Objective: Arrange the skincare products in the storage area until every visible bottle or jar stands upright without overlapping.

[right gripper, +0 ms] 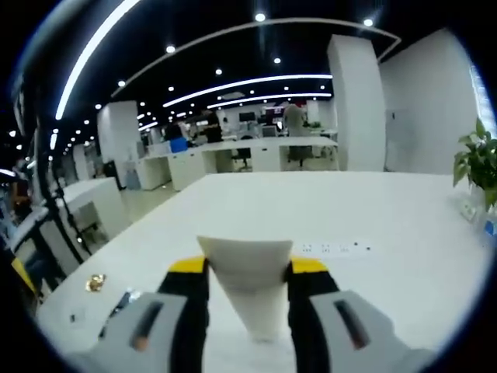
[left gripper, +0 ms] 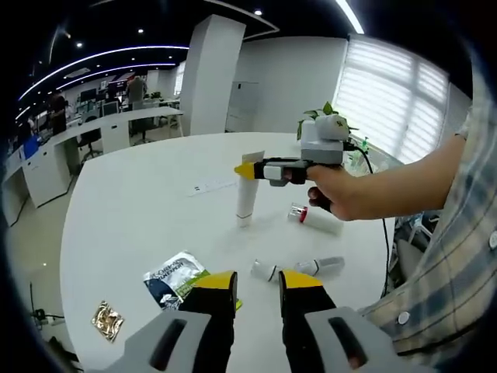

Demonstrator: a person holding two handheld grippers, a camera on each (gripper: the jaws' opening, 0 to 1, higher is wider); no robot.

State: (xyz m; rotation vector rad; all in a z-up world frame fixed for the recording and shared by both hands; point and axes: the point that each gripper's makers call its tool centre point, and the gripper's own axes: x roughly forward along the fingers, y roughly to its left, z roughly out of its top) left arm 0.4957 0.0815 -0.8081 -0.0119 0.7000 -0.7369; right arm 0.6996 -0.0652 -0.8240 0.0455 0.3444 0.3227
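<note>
Here, left gripper view: two bottles [left gripper: 299, 269] lying mid-bench [left gripper: 140, 202] | right claw [right gripper: 248, 272] clamped on upright tube [right gripper: 250, 287] | left claw [left gripper: 258, 284] apart, empty.

On the table [left gripper: 140, 210] a tube [left gripper: 248, 190] stood upright; two bottles [left gripper: 314, 217] [left gripper: 299, 269] lay nearer the person's side (right of it), a sachet [left gripper: 172, 278] and wrapper [left gripper: 107, 319] leftward

The left gripper view looks from above across the white bench [left gripper: 140, 210] toward the windows, at moderate range. The right gripper view sits low and very close behind the white tube [right gripper: 250, 289], facing the open office. Both views share the tube [left gripper: 248, 190] and the bench [right gripper: 388, 233].
</note>
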